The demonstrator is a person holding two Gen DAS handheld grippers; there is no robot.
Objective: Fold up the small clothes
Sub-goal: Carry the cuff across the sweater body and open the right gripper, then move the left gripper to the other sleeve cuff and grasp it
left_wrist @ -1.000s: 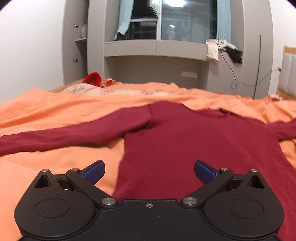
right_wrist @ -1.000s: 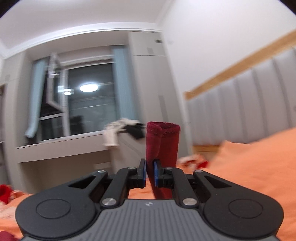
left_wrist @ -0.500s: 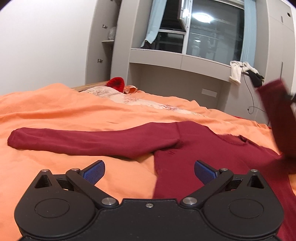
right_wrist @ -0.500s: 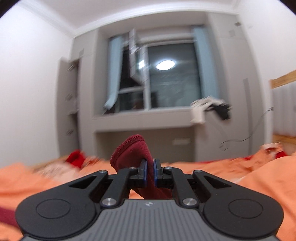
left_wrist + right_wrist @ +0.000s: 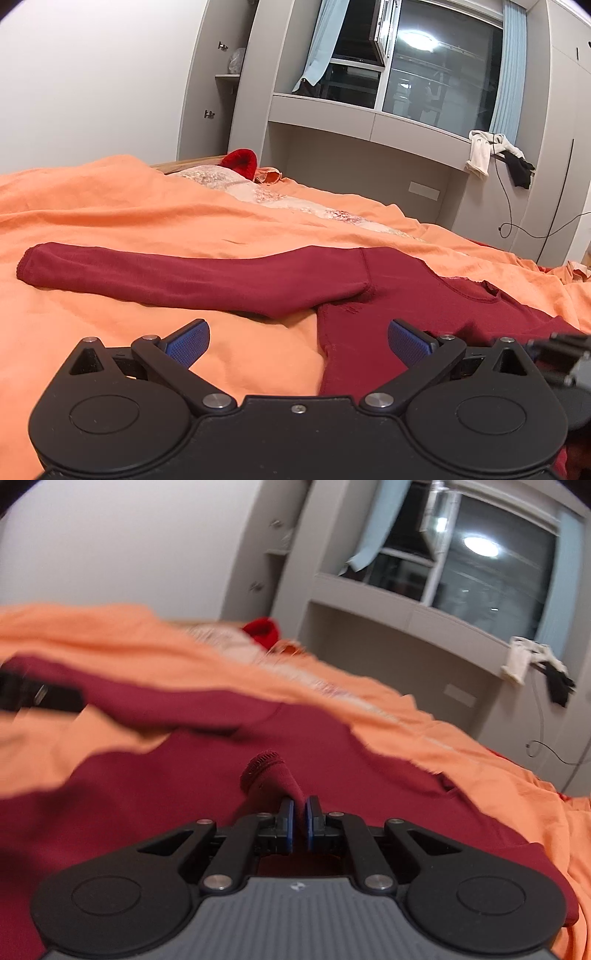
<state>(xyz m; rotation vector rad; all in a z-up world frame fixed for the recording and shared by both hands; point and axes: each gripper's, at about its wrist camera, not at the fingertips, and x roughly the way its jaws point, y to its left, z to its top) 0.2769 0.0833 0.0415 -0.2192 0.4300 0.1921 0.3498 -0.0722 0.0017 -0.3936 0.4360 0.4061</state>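
No legible text — none anywhere.

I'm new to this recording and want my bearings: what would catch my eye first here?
A dark red long-sleeved top lies spread on an orange bedspread, one sleeve stretched flat to the left. The right gripper pinches the other sleeve's cuff over the top's body; the left gripper is open.

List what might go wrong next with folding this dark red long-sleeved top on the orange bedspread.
1. The right gripper pinches only the cuff of one sleeve; the thin hold might slip mid-fold.
2. The left gripper is open and holds nothing, so the dark red long-sleeved top is unpinned and may drag or bunch.
3. The orange bedspread is soft and rumpled, so creases may come out crooked.
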